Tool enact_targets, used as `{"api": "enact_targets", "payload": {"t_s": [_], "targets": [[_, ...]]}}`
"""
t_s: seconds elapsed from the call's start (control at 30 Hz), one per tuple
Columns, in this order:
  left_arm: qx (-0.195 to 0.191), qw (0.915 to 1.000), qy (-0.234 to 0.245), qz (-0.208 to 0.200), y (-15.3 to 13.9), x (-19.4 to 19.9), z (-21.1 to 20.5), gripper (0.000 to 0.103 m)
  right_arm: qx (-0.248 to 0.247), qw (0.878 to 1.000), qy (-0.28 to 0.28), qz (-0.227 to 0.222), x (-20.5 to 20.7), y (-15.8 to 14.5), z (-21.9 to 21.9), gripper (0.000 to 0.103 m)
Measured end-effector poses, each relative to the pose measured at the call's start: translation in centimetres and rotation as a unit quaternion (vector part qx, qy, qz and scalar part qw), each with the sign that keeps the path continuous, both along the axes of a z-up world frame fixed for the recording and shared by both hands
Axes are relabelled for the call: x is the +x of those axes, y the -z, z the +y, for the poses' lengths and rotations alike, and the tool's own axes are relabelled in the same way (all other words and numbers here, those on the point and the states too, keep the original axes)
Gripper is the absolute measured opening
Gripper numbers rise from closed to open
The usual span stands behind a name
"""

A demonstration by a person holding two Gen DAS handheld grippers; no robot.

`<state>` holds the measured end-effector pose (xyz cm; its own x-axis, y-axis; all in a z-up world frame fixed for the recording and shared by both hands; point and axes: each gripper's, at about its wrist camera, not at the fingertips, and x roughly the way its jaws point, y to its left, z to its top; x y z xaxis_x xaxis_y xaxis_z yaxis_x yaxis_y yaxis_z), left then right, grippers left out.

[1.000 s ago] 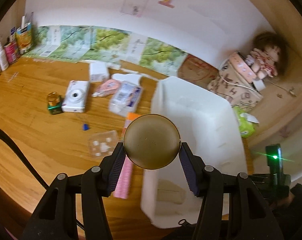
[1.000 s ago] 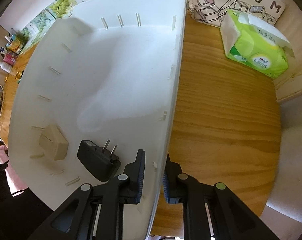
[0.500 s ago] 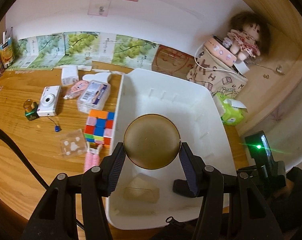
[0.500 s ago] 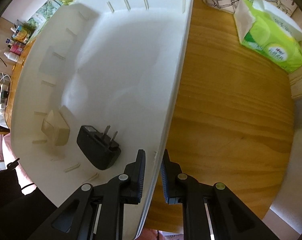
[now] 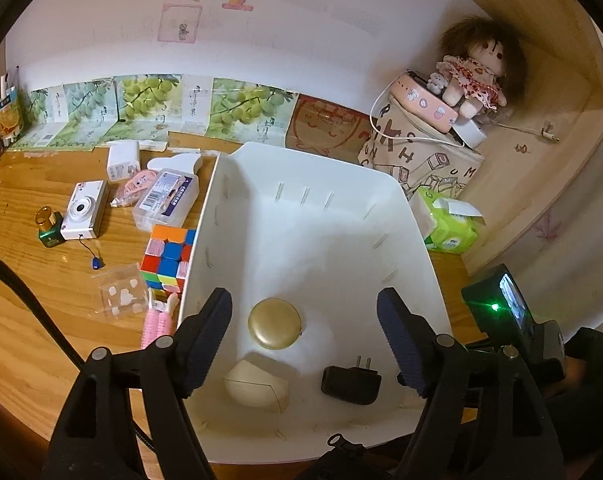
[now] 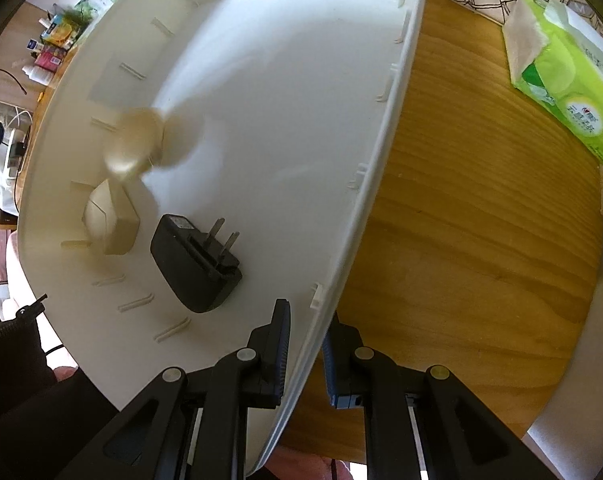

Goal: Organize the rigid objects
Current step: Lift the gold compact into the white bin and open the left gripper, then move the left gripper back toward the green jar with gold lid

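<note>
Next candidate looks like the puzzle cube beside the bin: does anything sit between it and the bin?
Nothing visible does. The puzzle cube sits right against the outer left wall of the white bin; only that wall separates it from the inside.

Both wrist views look down closely into the white bin (image 5: pixel 417 240).

Warm, fairly dim indoor light in the left view; the right view is brighter, with soft glare on the bin (image 6: pixel 285 92) floor. Both fisheye views bend and darken at the corners. The gold disc (image 6: pixel 133 146) is motion-blurred.
</note>
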<state>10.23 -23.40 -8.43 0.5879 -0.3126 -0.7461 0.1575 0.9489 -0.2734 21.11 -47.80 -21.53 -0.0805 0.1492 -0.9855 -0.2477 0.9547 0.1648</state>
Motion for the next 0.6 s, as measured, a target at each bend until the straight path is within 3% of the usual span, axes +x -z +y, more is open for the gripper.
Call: {"api": "enact_targets", "payload": {"t_s": [0.3, 0.6], "targets": [[0.011, 0.9998, 0.016, -0.006, -0.4, 0.3, 0.8, 0.078, 0.0, 1.0, 0.021, 0.01, -0.6, 1.2, -0.3, 0.015], [0.017, 0.9993, 0.024, -0.021, -1.2, 1.0, 3.6, 0.078, -0.02, 0.997, 0.079, 0.007, -0.5, 0.3, -1.9, 0.015]]}}
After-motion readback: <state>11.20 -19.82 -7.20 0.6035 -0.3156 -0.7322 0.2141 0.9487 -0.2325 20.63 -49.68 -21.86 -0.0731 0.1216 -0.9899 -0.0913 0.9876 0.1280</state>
